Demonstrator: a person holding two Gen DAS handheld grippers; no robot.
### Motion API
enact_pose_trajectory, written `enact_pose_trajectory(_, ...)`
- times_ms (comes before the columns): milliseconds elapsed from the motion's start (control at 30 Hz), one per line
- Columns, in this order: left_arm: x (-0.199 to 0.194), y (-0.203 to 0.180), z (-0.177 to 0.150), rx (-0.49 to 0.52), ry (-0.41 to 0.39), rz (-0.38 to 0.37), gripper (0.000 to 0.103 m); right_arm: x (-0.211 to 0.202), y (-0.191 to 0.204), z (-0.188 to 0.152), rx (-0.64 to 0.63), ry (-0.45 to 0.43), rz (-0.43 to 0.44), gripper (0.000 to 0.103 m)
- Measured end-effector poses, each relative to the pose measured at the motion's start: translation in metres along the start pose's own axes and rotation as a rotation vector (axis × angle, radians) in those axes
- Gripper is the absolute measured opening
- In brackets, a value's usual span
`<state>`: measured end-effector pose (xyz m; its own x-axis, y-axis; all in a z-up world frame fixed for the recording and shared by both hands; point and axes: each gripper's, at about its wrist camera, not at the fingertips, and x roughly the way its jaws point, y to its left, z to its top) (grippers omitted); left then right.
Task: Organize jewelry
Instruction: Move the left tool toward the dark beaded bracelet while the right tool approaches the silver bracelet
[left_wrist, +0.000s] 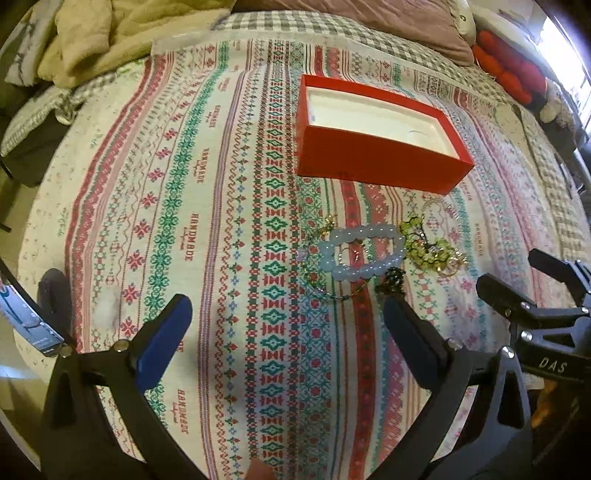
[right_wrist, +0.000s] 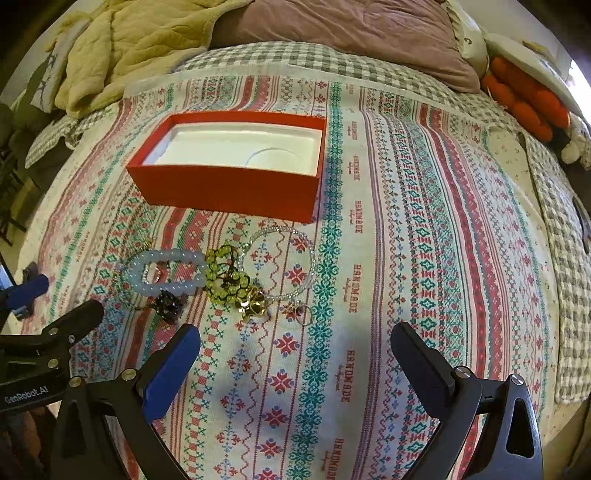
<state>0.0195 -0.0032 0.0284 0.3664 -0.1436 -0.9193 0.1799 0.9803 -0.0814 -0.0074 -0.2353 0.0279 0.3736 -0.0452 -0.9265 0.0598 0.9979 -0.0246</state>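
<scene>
An open red box (left_wrist: 373, 162) (right_wrist: 229, 188) with a white empty insert stands on the patterned cloth. In front of it lies a jewelry pile: a pale blue bead bracelet (left_wrist: 364, 251) (right_wrist: 168, 271), a green bead bracelet (left_wrist: 428, 247) (right_wrist: 221, 277), a clear bead bracelet (right_wrist: 284, 258), a dark beaded piece (left_wrist: 393, 278) (right_wrist: 168, 304), gold pieces (right_wrist: 253, 304) and a ring (right_wrist: 303, 314). My left gripper (left_wrist: 288, 314) is open and empty, just short of the pile. My right gripper (right_wrist: 295, 343) is open and empty, near the pile's right side.
The patterned cloth (left_wrist: 221, 221) (right_wrist: 424, 258) covers a bed. A beige blanket (right_wrist: 140, 44) and a mauve pillow (right_wrist: 351, 37) lie at the back. Orange plush items (right_wrist: 528, 99) sit at the far right. Each gripper shows at the edge of the other's view.
</scene>
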Motion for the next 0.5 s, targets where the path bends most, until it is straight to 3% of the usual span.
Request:
enact_pose_trajectory(300, -0.008, 0.015, 0.026, -0.015, 0.015, -0.098, 0.100, -0.001, -0.012, 0.028, 0.007, 0.063, 0.035, 0.103)
enact_pose_trajectory(500, 0.017, 0.011, 0.042, 0.026, 0.073, -0.182, 0.074, 0.011, -0.017, 0.045, 0.046, 0.097, 0.084, 0.103)
